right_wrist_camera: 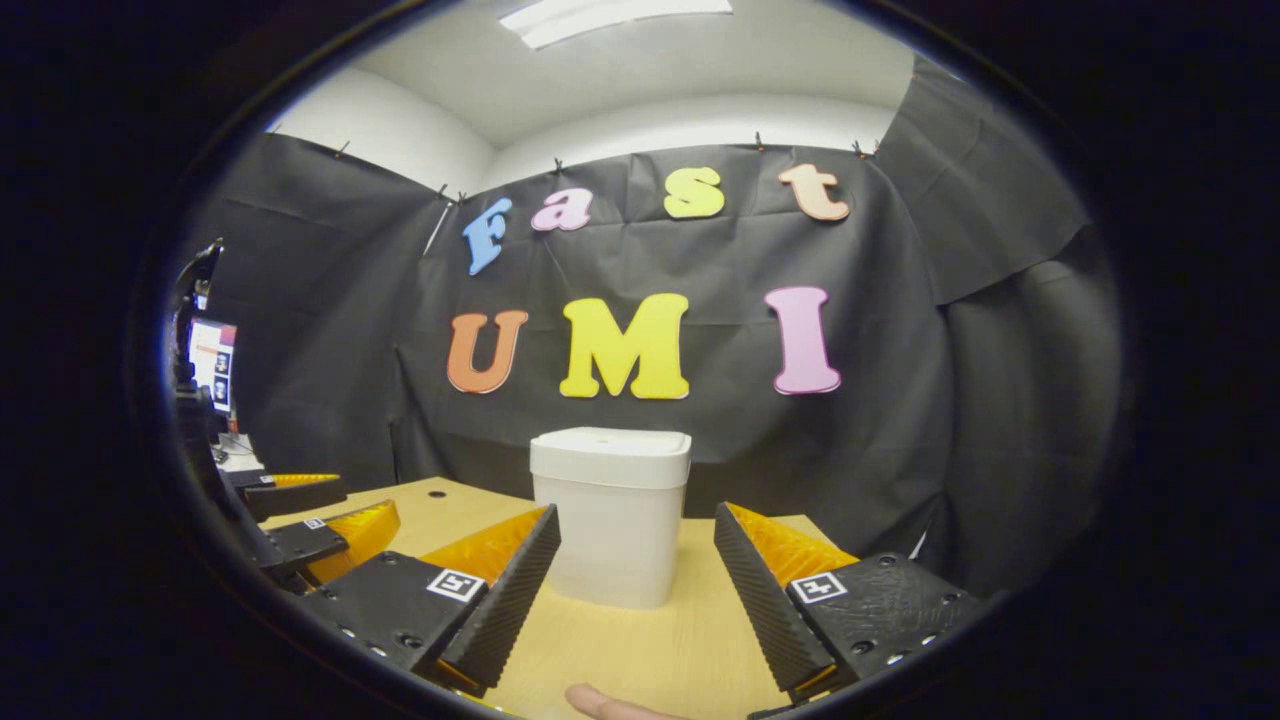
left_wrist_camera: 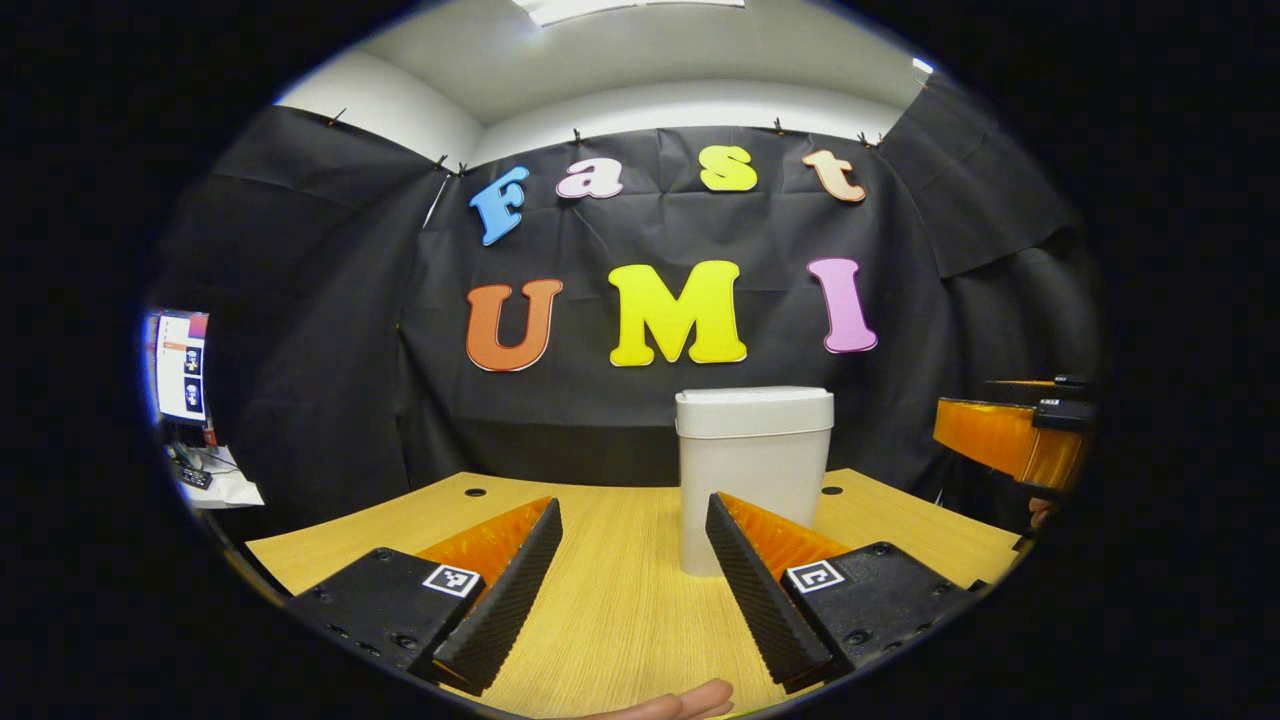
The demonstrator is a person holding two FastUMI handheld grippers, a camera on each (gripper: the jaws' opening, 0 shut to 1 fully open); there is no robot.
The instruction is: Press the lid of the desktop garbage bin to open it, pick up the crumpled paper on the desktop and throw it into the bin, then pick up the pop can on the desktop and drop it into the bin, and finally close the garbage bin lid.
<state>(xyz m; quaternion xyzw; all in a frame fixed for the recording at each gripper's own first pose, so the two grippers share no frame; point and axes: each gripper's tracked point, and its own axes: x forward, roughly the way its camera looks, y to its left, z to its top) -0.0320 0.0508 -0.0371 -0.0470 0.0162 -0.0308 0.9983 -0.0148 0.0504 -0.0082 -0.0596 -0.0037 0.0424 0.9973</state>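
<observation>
A white garbage bin [left_wrist_camera: 752,470] stands on the wooden desk [left_wrist_camera: 620,600] with its lid [left_wrist_camera: 754,410] closed. In the left gripper view my left gripper [left_wrist_camera: 634,520] is open, with the bin just right of the gap and farther off. In the right gripper view the same bin [right_wrist_camera: 612,515] sits ahead, its lid [right_wrist_camera: 611,455] flat and shut. My right gripper [right_wrist_camera: 637,530] is open with nothing between its fingers. The right gripper's body [left_wrist_camera: 1010,435] shows at the right edge of the left gripper view. The left gripper [right_wrist_camera: 310,515] shows at the left of the right gripper view.
The black cloth wall hangs close behind the bin. A screen [left_wrist_camera: 180,365] and clutter [left_wrist_camera: 215,480] sit off the desk's left side. Cable holes [left_wrist_camera: 474,492] mark the desk's far corners. A fingertip [left_wrist_camera: 690,702] shows at the bottom edge.
</observation>
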